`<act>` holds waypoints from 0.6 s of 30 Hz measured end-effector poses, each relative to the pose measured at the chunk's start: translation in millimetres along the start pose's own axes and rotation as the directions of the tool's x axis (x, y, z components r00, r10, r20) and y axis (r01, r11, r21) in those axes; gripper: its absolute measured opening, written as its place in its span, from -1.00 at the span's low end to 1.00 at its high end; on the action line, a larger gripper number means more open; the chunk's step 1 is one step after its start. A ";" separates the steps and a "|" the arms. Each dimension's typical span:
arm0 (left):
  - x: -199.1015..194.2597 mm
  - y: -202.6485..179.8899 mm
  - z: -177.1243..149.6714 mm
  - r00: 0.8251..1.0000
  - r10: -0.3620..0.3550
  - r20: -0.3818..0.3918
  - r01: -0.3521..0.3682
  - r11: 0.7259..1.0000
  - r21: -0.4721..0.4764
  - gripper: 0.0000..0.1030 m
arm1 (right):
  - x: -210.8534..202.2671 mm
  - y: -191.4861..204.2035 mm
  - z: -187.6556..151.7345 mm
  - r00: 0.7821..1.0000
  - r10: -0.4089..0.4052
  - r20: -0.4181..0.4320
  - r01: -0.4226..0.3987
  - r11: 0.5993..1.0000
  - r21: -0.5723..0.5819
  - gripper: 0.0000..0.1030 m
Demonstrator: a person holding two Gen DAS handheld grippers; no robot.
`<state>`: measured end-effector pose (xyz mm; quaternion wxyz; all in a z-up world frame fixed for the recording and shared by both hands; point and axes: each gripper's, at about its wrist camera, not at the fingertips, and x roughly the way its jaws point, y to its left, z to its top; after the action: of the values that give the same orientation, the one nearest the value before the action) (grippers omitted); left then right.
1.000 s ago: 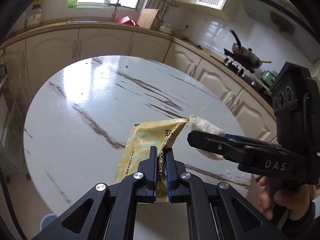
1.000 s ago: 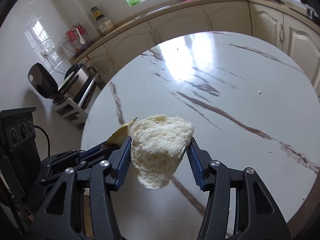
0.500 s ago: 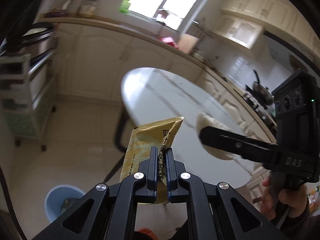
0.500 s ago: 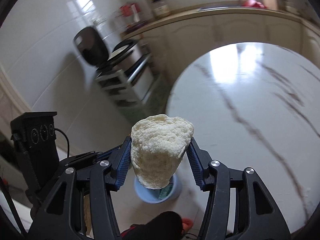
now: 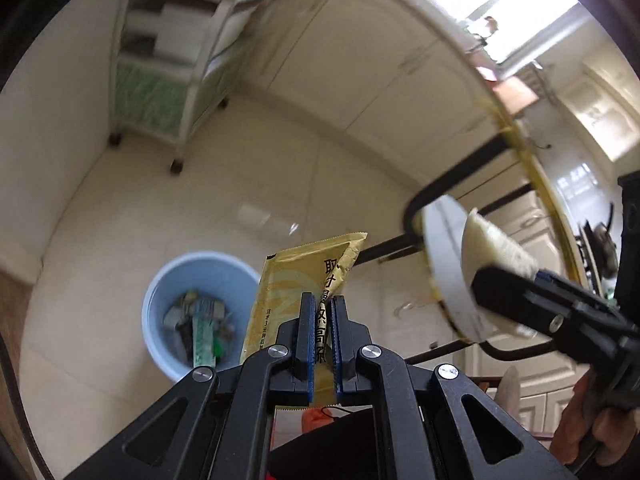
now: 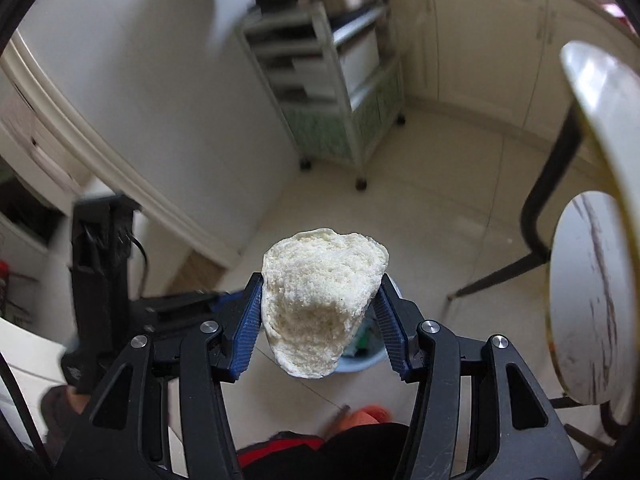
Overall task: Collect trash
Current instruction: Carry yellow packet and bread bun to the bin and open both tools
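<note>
Trash has been carried off the table since a second ago: both views are now turned down toward the floor, where the blue bin (image 5: 196,312) with rubbish inside is seen at the left. The yellow sachet (image 5: 298,280) is pinched between the nearly closed fingers of the left gripper (image 5: 322,344), just beside the bin's rim. The white foam piece (image 6: 322,304) is clamped by the right gripper (image 6: 320,320), its fingers spread around it, above the partly hidden bin. Release appears to be the remaining step.
</note>
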<state>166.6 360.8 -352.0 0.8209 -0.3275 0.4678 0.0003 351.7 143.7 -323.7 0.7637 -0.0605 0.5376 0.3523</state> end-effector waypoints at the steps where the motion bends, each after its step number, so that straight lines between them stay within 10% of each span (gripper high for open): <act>1: 7.6 8.5 0.2 1.000 0.005 -0.014 -0.006 1.000 -0.024 -0.94 | 10.0 -1.8 -2.1 1.000 0.001 -0.020 -0.001 1.000 0.002 -0.02; 18: 76.3 49.3 50.4 0.995 0.037 -0.090 -0.057 0.971 -0.231 -0.60 | 110.0 -17.0 -6.3 0.978 -0.012 -0.208 0.021 0.999 0.042 -0.01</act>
<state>233.1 403.3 -419.6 0.7560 -0.4101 0.5066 0.0610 376.2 180.1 -426.2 0.7073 -0.0847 0.6216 0.3258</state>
